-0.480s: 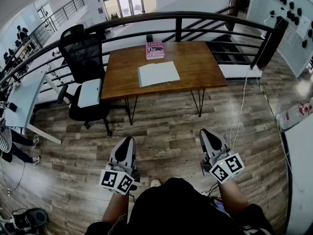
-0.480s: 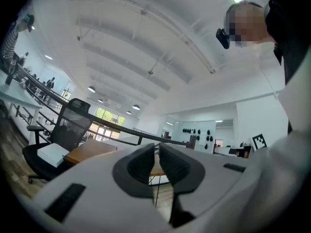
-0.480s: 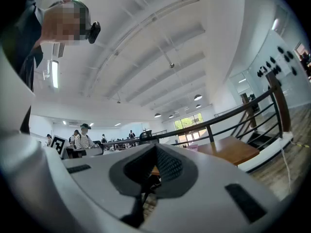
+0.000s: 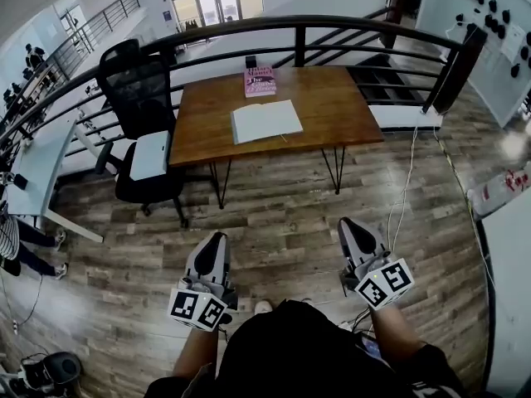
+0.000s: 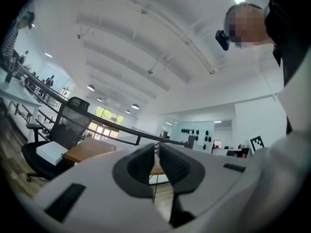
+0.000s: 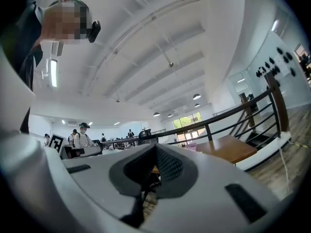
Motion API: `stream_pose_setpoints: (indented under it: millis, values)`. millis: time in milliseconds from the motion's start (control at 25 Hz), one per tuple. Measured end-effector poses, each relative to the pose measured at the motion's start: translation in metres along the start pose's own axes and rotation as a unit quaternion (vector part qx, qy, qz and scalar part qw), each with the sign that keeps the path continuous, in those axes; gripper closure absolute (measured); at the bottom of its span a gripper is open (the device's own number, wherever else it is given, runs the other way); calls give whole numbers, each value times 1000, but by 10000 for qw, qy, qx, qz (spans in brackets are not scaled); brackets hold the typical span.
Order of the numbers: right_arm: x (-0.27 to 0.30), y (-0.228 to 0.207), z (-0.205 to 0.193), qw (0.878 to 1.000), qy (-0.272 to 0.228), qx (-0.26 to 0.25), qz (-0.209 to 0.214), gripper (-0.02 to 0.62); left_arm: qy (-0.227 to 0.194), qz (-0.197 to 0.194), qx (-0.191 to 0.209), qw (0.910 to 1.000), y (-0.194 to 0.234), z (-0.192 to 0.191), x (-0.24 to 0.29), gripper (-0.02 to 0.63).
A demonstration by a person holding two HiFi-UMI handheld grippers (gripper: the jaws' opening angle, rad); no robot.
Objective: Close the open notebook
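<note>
Approach step. Open white paper notebook [image 4: 265,121] flat mid brown wooden surface [image 4: 332,110]. Left tongs [image 4: 217,240] and right tongs [image 4: 348,225] pinched together, empty, well apart from it. Next: close in, fold one half over.

surface [image 4: 332,106]: wooden, on thin metal legs | middle: open notebook [image 4: 265,121], lying flat, pages up | far edge: pink book [image 4: 260,82], closed | behind it: small dark box [image 4: 250,61]
</note>
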State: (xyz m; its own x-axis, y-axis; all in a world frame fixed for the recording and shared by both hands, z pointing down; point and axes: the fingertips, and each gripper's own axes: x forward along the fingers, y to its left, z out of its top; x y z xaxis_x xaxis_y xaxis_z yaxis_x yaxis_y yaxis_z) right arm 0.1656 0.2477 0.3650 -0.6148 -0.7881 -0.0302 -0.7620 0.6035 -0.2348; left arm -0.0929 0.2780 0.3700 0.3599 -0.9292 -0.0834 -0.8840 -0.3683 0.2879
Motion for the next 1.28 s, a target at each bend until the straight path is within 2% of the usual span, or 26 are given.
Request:
stream_pose_setpoints:
  millis: [400, 800, 1000, 1160, 1200, 1280]
  values:
    - [4, 6, -3, 9995, 1, 317, 47, 598, -97, -5, -125, 9999, 3, 1, -2, 568]
    - [21, 23, 1, 9997, -196, 137, -63, 596, 23, -173, 198, 9997, 16, 7, -2, 566]
    - [33, 35, 1, 9995, -240, 157, -93, 576, 3, -143, 66, 9999, 37, 15, -8, 565]
    - [40, 47, 1, 9994, -267, -29, -202, 519, 48, -177, 83, 9998, 48, 17, -12, 523]
    - [41, 52, 1, 9994, -275, -88, -204, 482, 54, -211, 72, 9997, 50, 17, -13, 500]
    - [43, 58, 2, 9990, -317, -220, -243, 355, 48, -227, 142, 9996, 53, 18, -13, 378]
